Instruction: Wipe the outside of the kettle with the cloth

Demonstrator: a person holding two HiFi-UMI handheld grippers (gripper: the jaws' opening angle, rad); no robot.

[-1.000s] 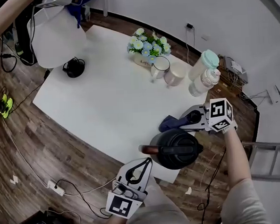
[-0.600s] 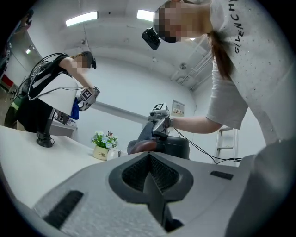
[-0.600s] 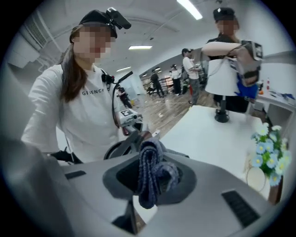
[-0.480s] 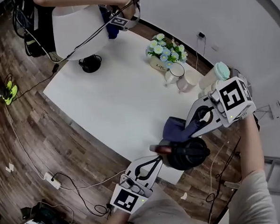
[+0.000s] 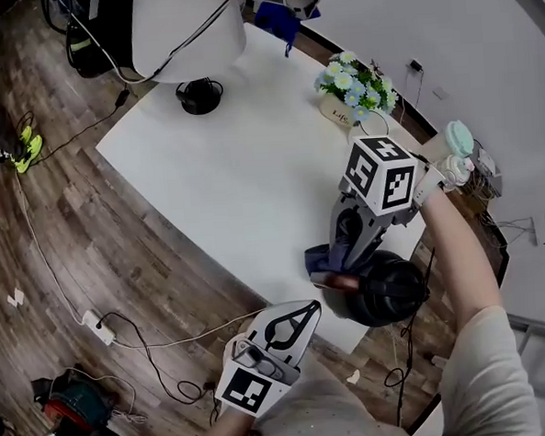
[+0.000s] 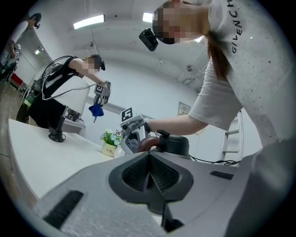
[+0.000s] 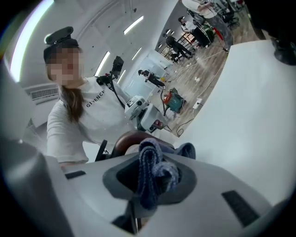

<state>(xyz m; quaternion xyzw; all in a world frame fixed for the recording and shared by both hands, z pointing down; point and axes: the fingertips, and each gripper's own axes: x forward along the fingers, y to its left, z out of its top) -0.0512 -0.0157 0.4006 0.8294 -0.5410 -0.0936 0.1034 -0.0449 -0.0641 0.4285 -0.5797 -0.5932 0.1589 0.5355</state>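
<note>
A: Head view, leftmost first: the left gripper (image 5: 300,316)?

B: By the desk's (image 5: 252,181) near edge, fingers pressed together, holding nothing.

A: And further right?

B: The right gripper's (image 5: 335,271) fingers pinch the blue cloth (image 5: 318,258) right at the spout of the black kettle (image 5: 389,294), which stands on the desk's near corner.

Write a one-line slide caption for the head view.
Right gripper holds the blue cloth to the black kettle near the white table's edge; left gripper hovers shut, empty, nearby.
</note>
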